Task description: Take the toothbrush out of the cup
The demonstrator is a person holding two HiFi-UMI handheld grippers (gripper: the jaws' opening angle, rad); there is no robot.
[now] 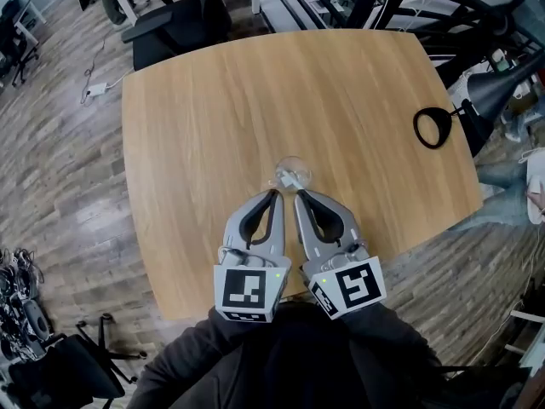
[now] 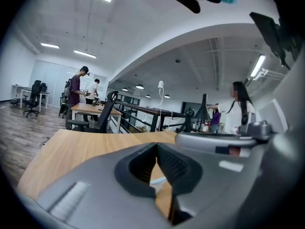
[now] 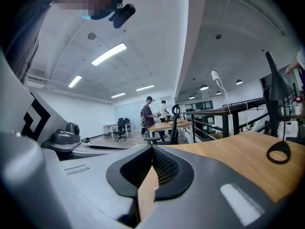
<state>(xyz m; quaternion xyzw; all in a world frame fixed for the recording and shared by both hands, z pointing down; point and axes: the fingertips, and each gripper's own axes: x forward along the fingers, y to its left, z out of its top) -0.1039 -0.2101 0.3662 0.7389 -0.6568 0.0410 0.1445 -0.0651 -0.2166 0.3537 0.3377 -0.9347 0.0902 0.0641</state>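
Observation:
A clear glass cup point(image 1: 292, 173) stands on the wooden table point(image 1: 213, 126), just beyond my two grippers. Something pale lies inside the cup, too small to tell as the toothbrush. My left gripper point(image 1: 276, 192) and right gripper point(image 1: 300, 194) lie side by side near the table's front edge, tips pointing at the cup and close to its near side. In the left gripper view the left gripper point(image 2: 156, 145) is shut, tips touching, with a pale sliver point(image 2: 159, 180) showing through the gap behind them. The right gripper point(image 3: 152, 148) is shut on nothing.
A black desk lamp with a ring-shaped base point(image 1: 433, 128) stands at the table's right edge. Black office chairs point(image 1: 174, 24) sit beyond the far edge. People point(image 2: 75, 92) stand at a distant desk. A black railing point(image 2: 143, 116) runs behind the table.

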